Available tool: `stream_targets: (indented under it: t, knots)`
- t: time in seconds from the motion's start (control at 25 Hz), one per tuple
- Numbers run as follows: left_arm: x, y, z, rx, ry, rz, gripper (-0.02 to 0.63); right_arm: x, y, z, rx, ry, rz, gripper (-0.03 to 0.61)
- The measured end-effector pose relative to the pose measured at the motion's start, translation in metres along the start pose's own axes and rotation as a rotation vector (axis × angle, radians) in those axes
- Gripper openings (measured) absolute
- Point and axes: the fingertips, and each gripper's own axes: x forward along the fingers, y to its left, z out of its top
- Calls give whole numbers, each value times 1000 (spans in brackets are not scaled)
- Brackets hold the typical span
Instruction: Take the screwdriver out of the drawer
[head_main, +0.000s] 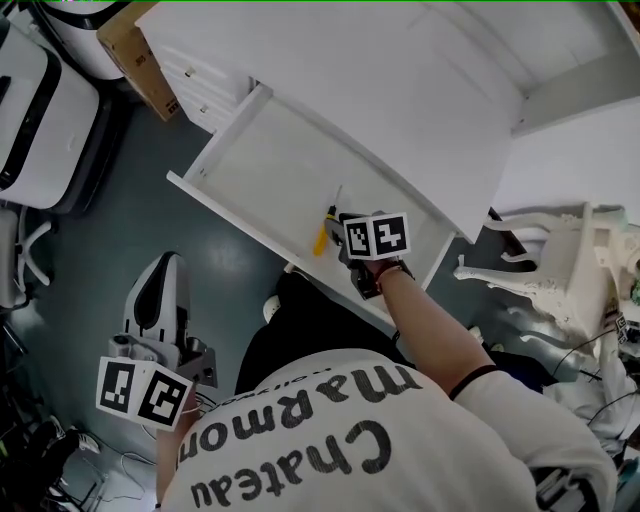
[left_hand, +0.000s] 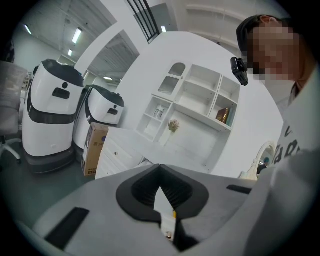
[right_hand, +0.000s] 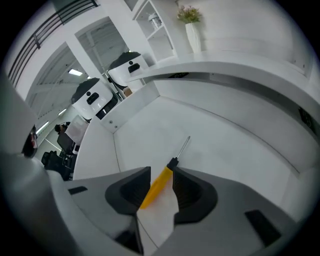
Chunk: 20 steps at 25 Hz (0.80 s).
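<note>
A screwdriver (head_main: 322, 237) with a yellow handle and a thin metal shaft lies on the floor of the open white drawer (head_main: 236, 222), near its right end. My right gripper (head_main: 338, 234) reaches down into the drawer over the handle. In the right gripper view the yellow handle (right_hand: 158, 186) lies between the spread jaws of the right gripper (right_hand: 161, 173), its shaft pointing away; the pads do not press on it. My left gripper (head_main: 168, 262) hangs low at the left, outside the drawer. In its own view the left gripper (left_hand: 160, 167) has its tips together, holding nothing.
The white cabinet top (head_main: 400, 80) overhangs the drawer's back. White robots (head_main: 30, 110) and a cardboard box (head_main: 145, 60) stand to the left on the dark floor. An ornate white frame (head_main: 560, 260) stands right of the drawer. A white shelf unit (left_hand: 195, 100) lines the far wall.
</note>
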Motion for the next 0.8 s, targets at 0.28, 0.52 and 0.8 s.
stream_targets:
  t: [0.28,0.52,0.8]
  knots:
    - [1,0,1,-6,2,37,23,20,-5,-10,40,71,-71,146]
    - [0,0,2,-5,-4,58,23,27,-10,-11,53,93,-98,101]
    - [-1,-5,5,-2,-11,68,23,25,-12,-11,58,97,-82,89]
